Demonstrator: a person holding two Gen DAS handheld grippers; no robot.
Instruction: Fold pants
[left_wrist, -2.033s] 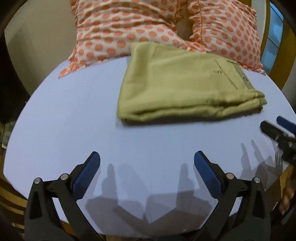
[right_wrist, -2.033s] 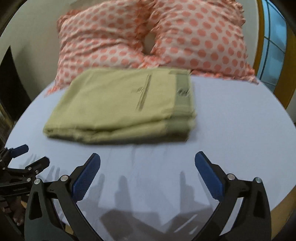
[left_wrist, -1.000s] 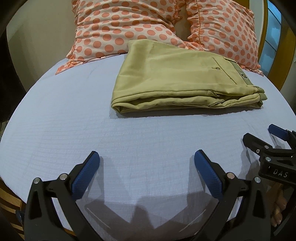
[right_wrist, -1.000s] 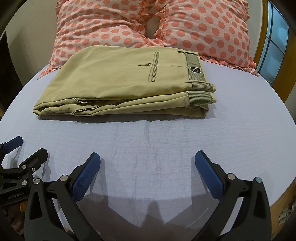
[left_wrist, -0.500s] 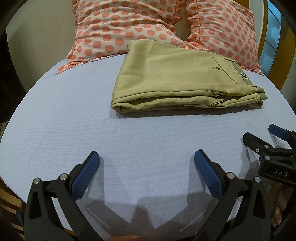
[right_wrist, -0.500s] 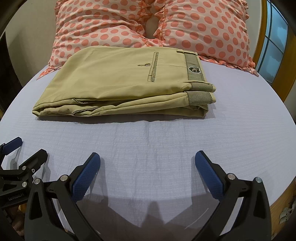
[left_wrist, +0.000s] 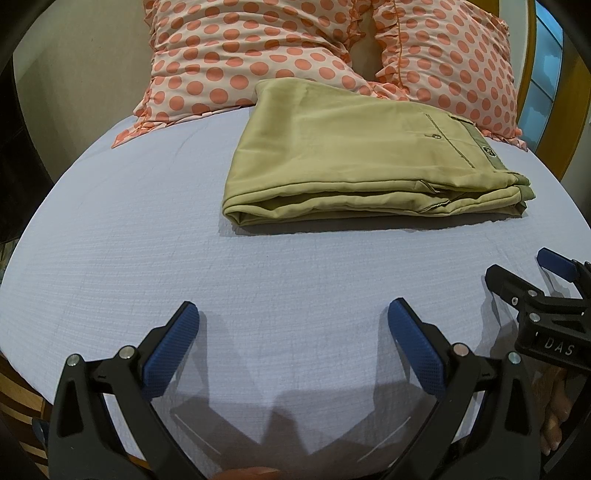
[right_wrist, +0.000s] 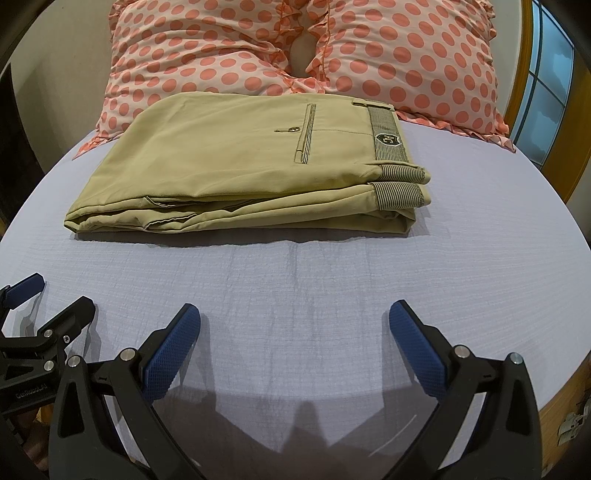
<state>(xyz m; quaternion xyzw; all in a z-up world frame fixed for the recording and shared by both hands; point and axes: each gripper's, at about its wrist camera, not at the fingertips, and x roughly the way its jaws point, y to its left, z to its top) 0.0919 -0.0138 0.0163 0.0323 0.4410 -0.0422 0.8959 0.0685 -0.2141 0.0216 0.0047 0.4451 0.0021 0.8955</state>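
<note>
Left wrist view shows your left tongs (left_wrist: 291, 334) spread wide above the near part of the bed (left_wrist: 147, 221), with nothing between the blue pads (left_wrist: 171, 347). The pants (left_wrist: 354, 162) lie folded into a flat khaki stack on the pale lilac sheet, well apart from both of your tools, with the far edge touching the two polka-dot pillows (left_wrist: 258, 55) at the head of the bed. The waistband end of the stack points to your right, and the back pocket with its button faces up. Your right tongs (left_wrist: 532, 275) show at the right edge of this view, also parted and holding nothing.

Right wrist view puts your right tongs (right_wrist: 295, 334) wide open over the bare sheet (right_wrist: 480, 258), just short of the near folded edge of the pants (right_wrist: 240, 166). The striped waistband with its badge sits at the right end of the stack. Your left tongs (right_wrist: 51, 295) appear at the lower left, jaws apart, low over the bed. A window (right_wrist: 546, 92) with a wooden frame stands at the far right.
</note>
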